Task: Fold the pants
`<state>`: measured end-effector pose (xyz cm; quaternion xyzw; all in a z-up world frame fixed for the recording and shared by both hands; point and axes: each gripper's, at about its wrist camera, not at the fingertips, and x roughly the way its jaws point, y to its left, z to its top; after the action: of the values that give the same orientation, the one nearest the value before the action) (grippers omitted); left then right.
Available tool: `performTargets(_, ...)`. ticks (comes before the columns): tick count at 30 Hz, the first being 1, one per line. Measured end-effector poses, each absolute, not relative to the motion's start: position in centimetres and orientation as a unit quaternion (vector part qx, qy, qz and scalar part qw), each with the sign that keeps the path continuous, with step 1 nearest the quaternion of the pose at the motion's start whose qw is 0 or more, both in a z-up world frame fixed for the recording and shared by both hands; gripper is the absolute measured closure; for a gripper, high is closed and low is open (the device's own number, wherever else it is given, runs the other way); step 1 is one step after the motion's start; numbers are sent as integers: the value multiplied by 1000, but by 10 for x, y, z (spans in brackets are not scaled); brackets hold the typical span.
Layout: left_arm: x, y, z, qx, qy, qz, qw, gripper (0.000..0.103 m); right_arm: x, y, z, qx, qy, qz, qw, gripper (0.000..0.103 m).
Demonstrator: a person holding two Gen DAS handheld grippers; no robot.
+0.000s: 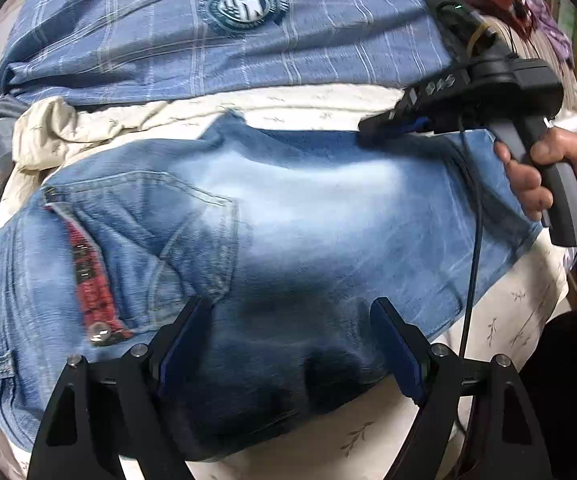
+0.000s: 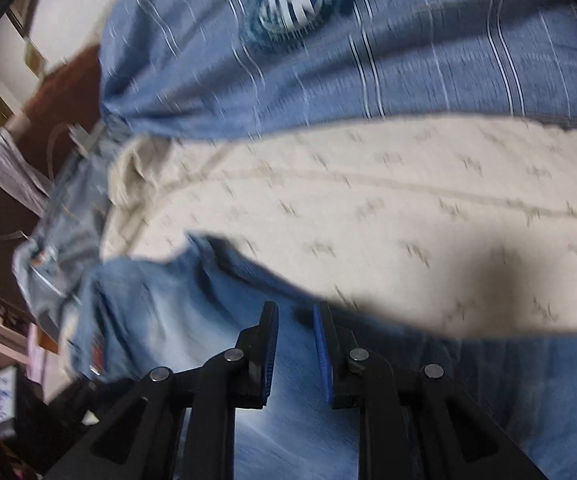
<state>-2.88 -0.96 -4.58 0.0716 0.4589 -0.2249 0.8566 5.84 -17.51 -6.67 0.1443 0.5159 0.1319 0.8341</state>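
Faded blue jeans (image 1: 288,216) lie folded on a cream patterned sheet (image 1: 500,320), back pocket and red-lined waistband to the left. My left gripper (image 1: 292,308) is wide open, its fingers just above the jeans' near dark edge. My right gripper (image 1: 372,126) shows in the left wrist view at the jeans' far edge, held by a hand. In the right wrist view the right gripper (image 2: 295,312) hovers over the jeans (image 2: 176,320) with a narrow gap between its blue pads, nothing between them.
A blue plaid pillow with a round badge (image 1: 244,4) lies behind the jeans; it also shows in the right wrist view (image 2: 300,0). Crumpled cream fabric (image 1: 44,132) and grey cloth sit at the left. A black cable (image 1: 474,264) crosses the jeans.
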Motion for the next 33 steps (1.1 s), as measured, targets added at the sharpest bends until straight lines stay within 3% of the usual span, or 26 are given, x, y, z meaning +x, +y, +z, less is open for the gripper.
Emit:
performTargets(2, -29, -18, -51, 94, 465, -217, 853, 19, 55, -179, -81, 149, 523, 129, 829, 82)
performTargets(11, -31, -24, -30, 50, 417, -244, 874, 19, 1, -257, -32, 163, 439, 63, 881, 82)
performTargets(19, -19, -51, -45, 66, 446, -218, 866, 18, -21, -335, -73, 234, 458, -39, 857, 81)
performTargets(25, -13, -60, -59, 113, 462, -183, 860, 6, -43, -327, -61, 242, 451, -33, 858, 82)
performTargets(33, -12, -59, -60, 111, 467, -175, 860, 5, -82, -301, -72, 238, 463, -37, 853, 81)
